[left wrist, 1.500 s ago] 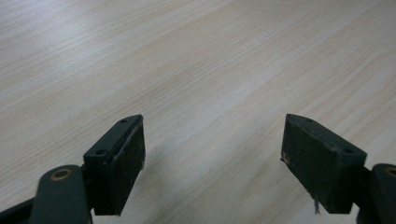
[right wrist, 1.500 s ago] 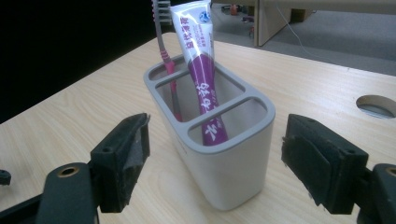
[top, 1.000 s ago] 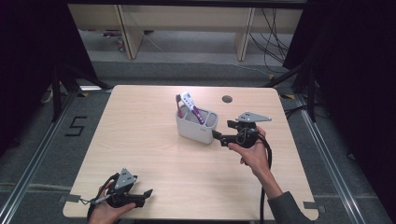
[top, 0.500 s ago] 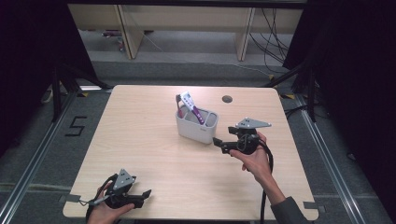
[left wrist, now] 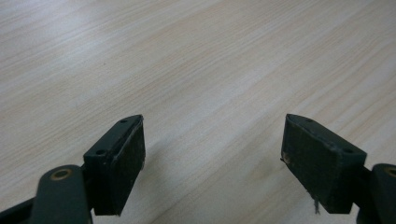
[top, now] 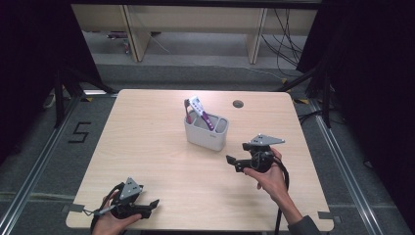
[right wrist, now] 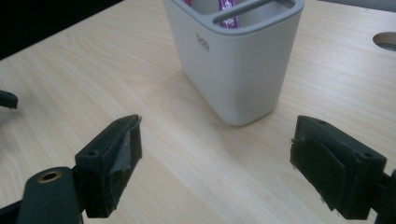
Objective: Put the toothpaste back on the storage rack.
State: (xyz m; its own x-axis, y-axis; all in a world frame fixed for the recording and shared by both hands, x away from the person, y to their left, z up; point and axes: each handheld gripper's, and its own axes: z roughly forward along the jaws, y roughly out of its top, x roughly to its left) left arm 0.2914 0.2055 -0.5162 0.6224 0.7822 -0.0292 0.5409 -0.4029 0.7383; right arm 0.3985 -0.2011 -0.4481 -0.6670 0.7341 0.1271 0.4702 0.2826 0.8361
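Right gripper [top: 234, 163] held just off the near-right side of the white two-compartment holder [top: 206, 133], jaws spread wide with nothing between them; in the right gripper view the holder [right wrist: 238, 56] stands ahead of the jaws, apart from both pads, its rounded corner closest. Holder upright on the wooden table [top: 147, 147], a little beyond centre, with purple-and-white toothbrushes [top: 198, 111] leaning out of the far-left compartment; near compartment apparently empty, though its floor is hidden. Left gripper [top: 149, 206] parked low at the near-left edge, jaws likewise wide apart over bare wood [left wrist: 210, 70], holding nothing, well apart from the holder.

Judged as a moment around the drop-off, with the right gripper unloaded close to the holder. To do it well:

- Keep the jaws spread while near the holder, so neither pad catches the rim or the wall.
- Move along a straight line away from the rounded corner; avoid sweeping sideways, since a light plastic holder with tall brushes is likely to tip or slide.
- Watch the leaning brush handles above the rim; stay below and clear of them.
- Leave the left gripper resting where it is, out of the path.
- Should the holder need steadying, press gently on the flat wall, not the corner.
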